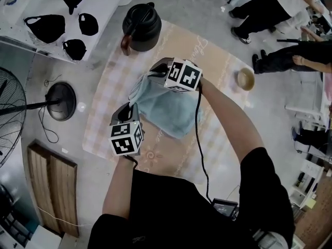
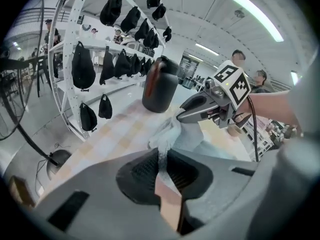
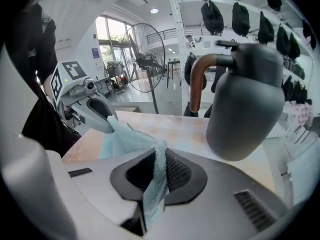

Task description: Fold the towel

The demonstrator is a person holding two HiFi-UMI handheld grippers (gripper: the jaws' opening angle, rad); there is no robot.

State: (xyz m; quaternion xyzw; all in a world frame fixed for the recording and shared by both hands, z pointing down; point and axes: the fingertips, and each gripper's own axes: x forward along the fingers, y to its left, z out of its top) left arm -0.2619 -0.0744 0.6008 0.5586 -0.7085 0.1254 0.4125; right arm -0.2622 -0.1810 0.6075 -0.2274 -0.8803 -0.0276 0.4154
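Observation:
A light blue towel (image 1: 168, 108) hangs over the checked tablecloth (image 1: 111, 87), held up by two of its corners. My left gripper (image 1: 130, 108) is shut on the near left corner, and the towel (image 2: 172, 134) runs out from between its jaws. My right gripper (image 1: 150, 72) is shut on the far corner, with the towel (image 3: 150, 149) pinched between its pads. In the left gripper view the right gripper (image 2: 181, 115) shows just beyond the cloth. In the right gripper view the left gripper (image 3: 107, 125) bites the towel's other corner.
A dark kettle (image 1: 141, 27) with a brown handle stands on the cloth just behind the right gripper. A small bowl (image 1: 246, 79) sits at the table's right. Black pouches (image 1: 49, 27) lie on a white shelf at top left. A fan's base (image 1: 60, 101) and people stand around.

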